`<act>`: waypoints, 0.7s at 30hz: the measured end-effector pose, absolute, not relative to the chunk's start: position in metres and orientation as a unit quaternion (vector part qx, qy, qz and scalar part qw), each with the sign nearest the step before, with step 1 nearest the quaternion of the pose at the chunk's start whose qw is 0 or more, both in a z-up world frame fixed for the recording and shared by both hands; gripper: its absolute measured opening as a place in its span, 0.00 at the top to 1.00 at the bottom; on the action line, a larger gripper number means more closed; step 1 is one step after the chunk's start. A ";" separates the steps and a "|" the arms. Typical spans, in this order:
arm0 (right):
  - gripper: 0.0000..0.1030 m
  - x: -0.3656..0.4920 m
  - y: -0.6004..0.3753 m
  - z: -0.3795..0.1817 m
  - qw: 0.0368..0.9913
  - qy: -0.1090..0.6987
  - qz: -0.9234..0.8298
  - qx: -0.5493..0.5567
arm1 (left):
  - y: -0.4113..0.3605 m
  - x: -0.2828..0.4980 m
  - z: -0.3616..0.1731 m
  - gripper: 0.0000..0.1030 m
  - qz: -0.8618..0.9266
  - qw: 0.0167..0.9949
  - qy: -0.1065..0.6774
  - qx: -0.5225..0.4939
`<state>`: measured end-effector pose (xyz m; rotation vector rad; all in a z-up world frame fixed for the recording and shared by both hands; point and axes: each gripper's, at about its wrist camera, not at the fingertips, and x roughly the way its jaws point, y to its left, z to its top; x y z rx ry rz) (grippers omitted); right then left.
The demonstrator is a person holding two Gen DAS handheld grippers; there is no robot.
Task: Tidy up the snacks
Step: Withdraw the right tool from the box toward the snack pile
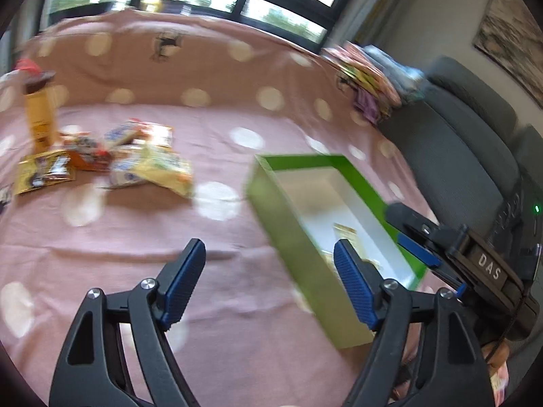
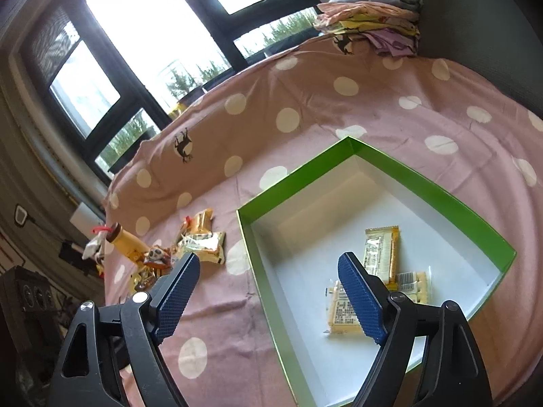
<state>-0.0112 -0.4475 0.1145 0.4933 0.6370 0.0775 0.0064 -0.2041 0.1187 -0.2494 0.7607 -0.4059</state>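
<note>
A green box with a white inside sits on the pink dotted sheet. It holds a gold bar wrapper and pale cracker packets. A pile of snack packets lies to the box's left beside a yellow bottle. My left gripper is open and empty above the sheet, its right finger over the box's near left wall. My right gripper is open and empty over the box's left wall; it also shows in the left wrist view beyond the box.
The pink dotted sheet covers the surface and rises at the back. Folded cloths are stacked at the back right. A grey sofa stands to the right. Windows lie behind.
</note>
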 end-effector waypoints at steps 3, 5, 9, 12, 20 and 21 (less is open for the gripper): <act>0.18 -0.010 -0.430 0.117 0.925 0.311 0.036 0.215 | -0.162 -0.003 0.123 0.14 -0.150 0.914 0.353 -0.134; 0.18 -0.008 -0.420 0.117 0.927 0.314 0.038 0.202 | -0.132 -0.010 0.123 0.11 -0.124 0.919 0.345 -0.143; 0.18 -0.004 -0.391 0.116 0.932 0.324 0.033 0.156 | -0.086 -0.021 0.116 0.10 -0.078 0.923 0.348 -0.141; 0.18 -0.003 -0.367 0.115 0.937 0.325 0.034 0.119 | -0.055 -0.025 0.102 0.10 -0.055 0.920 0.356 -0.152; 0.18 0.004 -0.306 0.091 0.932 0.350 0.068 0.058 | -0.003 -0.020 0.050 0.11 -0.006 0.893 0.400 -0.209; 0.18 0.004 -0.301 0.087 0.931 0.355 0.070 0.051 | 0.002 -0.020 0.051 0.11 -0.008 0.893 0.398 -0.210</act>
